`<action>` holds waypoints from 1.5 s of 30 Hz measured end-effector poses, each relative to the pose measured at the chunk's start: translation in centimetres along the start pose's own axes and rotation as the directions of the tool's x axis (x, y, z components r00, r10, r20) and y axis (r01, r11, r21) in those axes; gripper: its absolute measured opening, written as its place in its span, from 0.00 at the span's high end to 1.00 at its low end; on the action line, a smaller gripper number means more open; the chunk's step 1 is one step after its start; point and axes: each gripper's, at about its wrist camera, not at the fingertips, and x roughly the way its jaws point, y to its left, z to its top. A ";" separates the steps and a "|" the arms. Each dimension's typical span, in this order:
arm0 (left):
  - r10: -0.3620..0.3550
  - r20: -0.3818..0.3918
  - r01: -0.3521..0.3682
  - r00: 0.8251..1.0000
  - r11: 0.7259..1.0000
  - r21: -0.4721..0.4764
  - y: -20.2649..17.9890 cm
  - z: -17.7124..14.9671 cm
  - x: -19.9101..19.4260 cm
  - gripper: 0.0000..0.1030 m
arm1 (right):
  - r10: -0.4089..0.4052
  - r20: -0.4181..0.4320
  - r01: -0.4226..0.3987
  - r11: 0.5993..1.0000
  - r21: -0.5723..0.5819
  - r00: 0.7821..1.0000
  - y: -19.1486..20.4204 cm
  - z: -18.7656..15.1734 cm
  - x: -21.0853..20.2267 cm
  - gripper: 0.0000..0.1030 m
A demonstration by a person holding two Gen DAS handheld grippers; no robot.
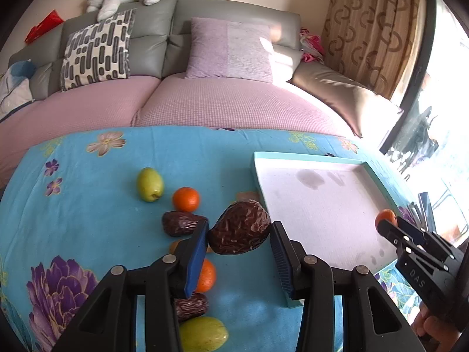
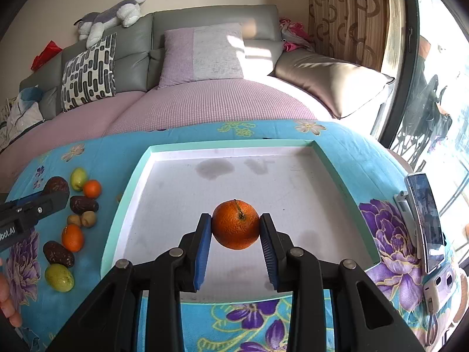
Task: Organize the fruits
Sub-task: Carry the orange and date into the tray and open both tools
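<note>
Carrying fruit to the tray [image 2: 126, 193] was the step in hand. The right gripper [image 2: 235, 228] was clamped on an orange [image 2: 235, 224], held above the tray's white floor near its front middle. The left gripper [image 1: 239, 231] had a date [image 1: 239, 227] between its pads; the left pad touched the date, but a sliver of gap showed at the right pad, so the hold looked light and I could not tell whether it was firm.

To do it well, the right should probably have lowered until the orange met the floor before letting go, since a round fruit dropped from height would roll. The left likely needed a firmer squeeze across the date's middle before crossing the tray's raised rim.

Other fruit lay on the cloth [image 1: 88, 176] left of the tray: two green fruits, two oranges and two dates, plus small brown pieces too small to name. The left gripper's body hid part of the fruit nearest it. Dark stains on the tray floor could not be identified.
</note>
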 end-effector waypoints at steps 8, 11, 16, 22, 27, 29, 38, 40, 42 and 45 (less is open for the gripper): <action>-0.061 -0.051 0.066 0.997 0.993 0.097 -5.5 -0.6 2.1 0.56 | -0.014 0.030 0.012 0.998 0.069 0.999 -3.6 2.2 1.3 0.66; -0.068 -0.071 0.077 0.995 0.988 0.134 -7.1 -0.9 3.0 0.56 | -0.049 0.015 0.048 0.997 0.053 0.999 -4.2 2.0 2.2 0.66; -0.065 -0.097 0.084 0.993 0.976 0.202 -9.4 -0.8 4.4 0.56 | -0.075 -0.025 0.077 0.994 0.073 0.997 -5.6 1.3 3.6 0.66; -0.076 -0.134 0.108 0.988 0.963 0.248 -11.4 -1.9 5.8 0.56 | -0.116 -0.053 0.120 0.991 0.067 0.992 -6.4 0.5 4.2 0.66; -0.061 -0.191 0.109 0.980 0.962 0.251 -11.7 -3.0 7.4 0.56 | -0.116 -0.109 0.123 0.991 0.059 0.987 -6.7 -0.3 5.3 0.66; -0.050 -0.213 0.106 0.976 0.961 0.257 -11.8 -3.5 7.9 0.56 | -0.124 -0.137 0.131 0.990 0.048 0.983 -6.7 -0.6 5.9 0.66; -0.039 -0.228 0.100 0.973 0.960 0.261 -11.8 -3.9 8.1 0.56 | -0.132 -0.155 0.137 0.990 0.018 0.979 -6.4 -0.8 6.1 0.66; -0.038 -0.225 0.098 0.974 0.960 0.262 -11.8 -3.8 8.0 0.55 | -0.133 -0.154 0.137 0.990 0.016 0.979 -6.3 -0.7 6.2 0.65; -0.041 -0.218 0.100 0.975 0.959 0.264 -11.8 -3.7 7.7 0.55 | -0.134 -0.153 0.137 0.990 0.010 0.979 -6.2 -0.7 6.1 0.65; -0.041 -0.213 0.098 0.976 0.959 0.265 -11.8 -3.5 7.3 0.52 | -0.136 -0.145 0.137 0.991 0.000 0.980 -6.0 -0.6 6.0 0.65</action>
